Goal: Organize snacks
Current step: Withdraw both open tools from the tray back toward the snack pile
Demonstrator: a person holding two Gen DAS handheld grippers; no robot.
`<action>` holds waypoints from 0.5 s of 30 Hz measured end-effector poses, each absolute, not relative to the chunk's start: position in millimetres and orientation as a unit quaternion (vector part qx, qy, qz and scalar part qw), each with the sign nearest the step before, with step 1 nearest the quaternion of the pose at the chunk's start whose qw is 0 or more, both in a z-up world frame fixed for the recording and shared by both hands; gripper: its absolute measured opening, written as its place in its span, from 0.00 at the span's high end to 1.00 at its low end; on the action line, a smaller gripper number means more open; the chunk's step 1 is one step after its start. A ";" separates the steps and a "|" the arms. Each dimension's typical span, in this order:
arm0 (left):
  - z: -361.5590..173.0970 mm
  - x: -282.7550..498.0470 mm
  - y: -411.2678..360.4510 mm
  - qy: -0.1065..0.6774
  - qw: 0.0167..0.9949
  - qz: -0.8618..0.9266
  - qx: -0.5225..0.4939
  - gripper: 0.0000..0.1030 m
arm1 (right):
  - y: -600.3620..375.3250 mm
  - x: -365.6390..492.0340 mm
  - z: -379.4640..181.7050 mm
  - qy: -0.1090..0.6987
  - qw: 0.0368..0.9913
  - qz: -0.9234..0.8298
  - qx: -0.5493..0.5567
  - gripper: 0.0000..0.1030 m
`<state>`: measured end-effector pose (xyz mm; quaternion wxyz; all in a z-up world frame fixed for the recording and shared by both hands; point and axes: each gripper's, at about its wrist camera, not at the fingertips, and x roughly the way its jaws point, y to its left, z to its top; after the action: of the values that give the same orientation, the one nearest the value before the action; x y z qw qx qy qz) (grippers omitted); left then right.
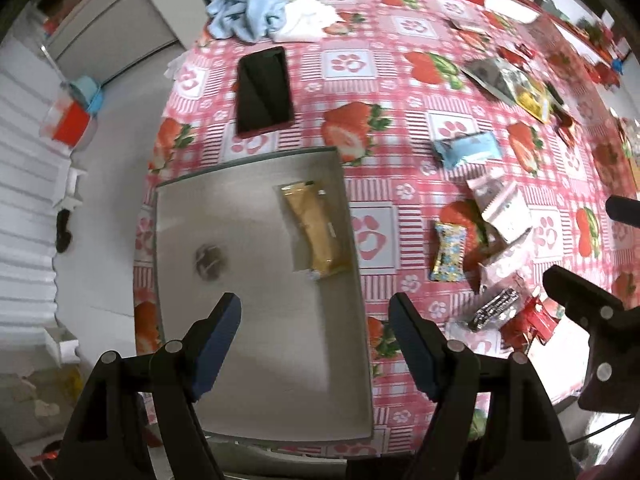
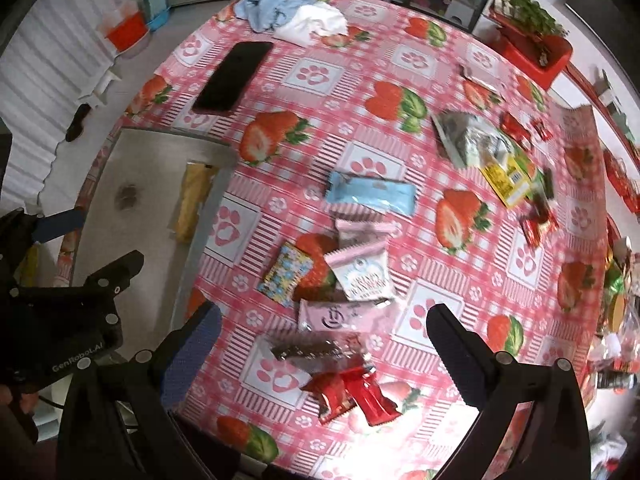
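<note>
Left gripper point(image 1: 316, 344) hangs over the box point(image 1: 192, 216), fingers spread wide, nothing between them. The box sits at the table's left edge, its near wall close to the table's near rim, its left wall almost flush with the drop-off to the floor. Inside, a gold bar point(image 1: 316, 232) lies along the right wall, and a small dark candy point(image 1: 210, 261) rests out on the bare floor of the box; the rest of the box floor is open.

Right gripper point(image 2: 324, 344) is over the snack pile near the table's near edge, fingers also parted wide and gripping nothing. Straight below the gap lie a dark silver wrapper point(image 2: 308, 350) and red packets point(image 2: 352, 396), overlapping. Just beyond sit a pink pack point(image 2: 340, 316), a white pack point(image 2: 362, 274) and a flowered candy point(image 2: 285, 274), all crowded and touching. A blue bar point(image 2: 370, 194) lies alone farther in, with bare tablecloth point(image 2: 316, 76) around it.

Between pile and box runs a clear strip of cloth, bounded by the box's upright right wall. A phone point(image 1: 264, 90) lies beyond the box's far wall. Crumpled cloths point(image 1: 272, 14) sit at the far edge. More packets point(image 2: 492, 152) scatter toward the right edge, blurred.
</note>
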<state>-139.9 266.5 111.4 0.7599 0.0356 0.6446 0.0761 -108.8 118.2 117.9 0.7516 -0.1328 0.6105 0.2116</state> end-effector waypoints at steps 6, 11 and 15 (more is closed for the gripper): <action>100.0 -139.2 252.2 0.660 0.747 0.061 0.039 0.23 | 79.0 -112.0 98.5 0.628 0.750 0.179 -0.104 0.00; 89.5 -142.0 236.6 0.677 0.733 0.041 0.051 0.23 | 13.6 -126.1 63.5 0.618 0.774 0.113 -0.077 0.00; 89.9 -142.0 226.8 0.679 0.730 0.036 0.069 0.23 | -38.7 -137.7 50.6 0.605 0.795 0.045 -0.028 0.00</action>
<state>-142.0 226.8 89.9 0.7302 0.0686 0.6789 0.0357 -137.7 -38.7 50.6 0.7948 -0.0285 0.6046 0.0447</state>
